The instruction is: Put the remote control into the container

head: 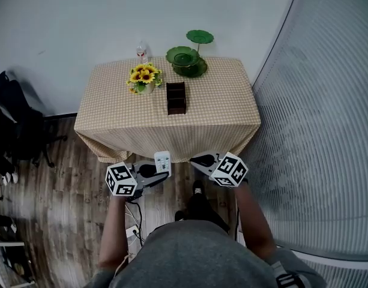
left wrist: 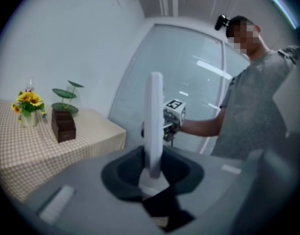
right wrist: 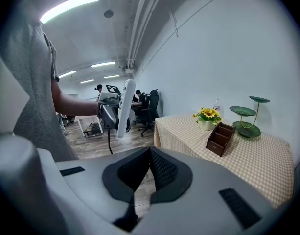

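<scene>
A white remote control (head: 162, 162) stands upright between the jaws of my left gripper (head: 159, 171), which is shut on its lower end. In the left gripper view the remote (left wrist: 153, 121) rises from the pads as a narrow white bar. The dark brown wooden container (head: 176, 98) with open compartments sits at the middle of the checked table (head: 117, 125), well beyond both grippers. My right gripper (head: 197, 159) hangs before the table's front edge, shut with nothing in it. In the right gripper view, its pads (right wrist: 162, 170) meet, and the remote (right wrist: 125, 106) and the container (right wrist: 219, 138) show.
A pot of sunflowers (head: 143, 78) stands left of the container. A green leaf-shaped stand (head: 188, 57) and a water bottle (head: 141, 49) sit at the table's back edge. A black office chair (head: 15, 122) is at the left; a ribbed glass wall (head: 316, 131) curves along the right.
</scene>
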Available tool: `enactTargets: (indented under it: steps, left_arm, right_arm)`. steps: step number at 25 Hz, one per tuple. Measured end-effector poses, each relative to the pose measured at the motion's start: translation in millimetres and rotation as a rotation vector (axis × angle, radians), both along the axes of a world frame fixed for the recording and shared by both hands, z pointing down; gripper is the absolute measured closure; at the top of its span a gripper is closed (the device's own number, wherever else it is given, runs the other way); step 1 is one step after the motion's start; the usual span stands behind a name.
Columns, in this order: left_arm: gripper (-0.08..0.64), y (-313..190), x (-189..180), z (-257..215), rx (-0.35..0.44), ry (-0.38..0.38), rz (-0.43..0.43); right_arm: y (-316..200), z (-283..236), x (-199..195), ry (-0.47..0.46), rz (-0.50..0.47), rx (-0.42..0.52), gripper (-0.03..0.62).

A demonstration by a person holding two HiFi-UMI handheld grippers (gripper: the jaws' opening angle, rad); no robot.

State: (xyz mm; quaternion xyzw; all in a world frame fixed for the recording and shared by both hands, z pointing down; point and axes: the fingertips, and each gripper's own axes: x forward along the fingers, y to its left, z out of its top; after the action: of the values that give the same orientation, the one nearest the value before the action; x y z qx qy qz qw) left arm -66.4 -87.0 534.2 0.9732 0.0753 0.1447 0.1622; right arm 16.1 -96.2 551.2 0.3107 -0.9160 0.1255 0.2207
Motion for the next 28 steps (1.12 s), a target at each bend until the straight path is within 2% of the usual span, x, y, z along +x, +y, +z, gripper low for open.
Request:
enactTargets:
  steps: [14,28]
  left_arm:
    - [0.468,-41,18,2,-0.022,0.000,-0.043]
    - [0.468,-98,68,3,-0.043,-0.007,-0.095]
  right_arm:
    - [-46,5,11,-0.036,-0.025,-0.019,0.574]
    - [-106,2,57,-0.049,-0.097,-0.044,0.574]
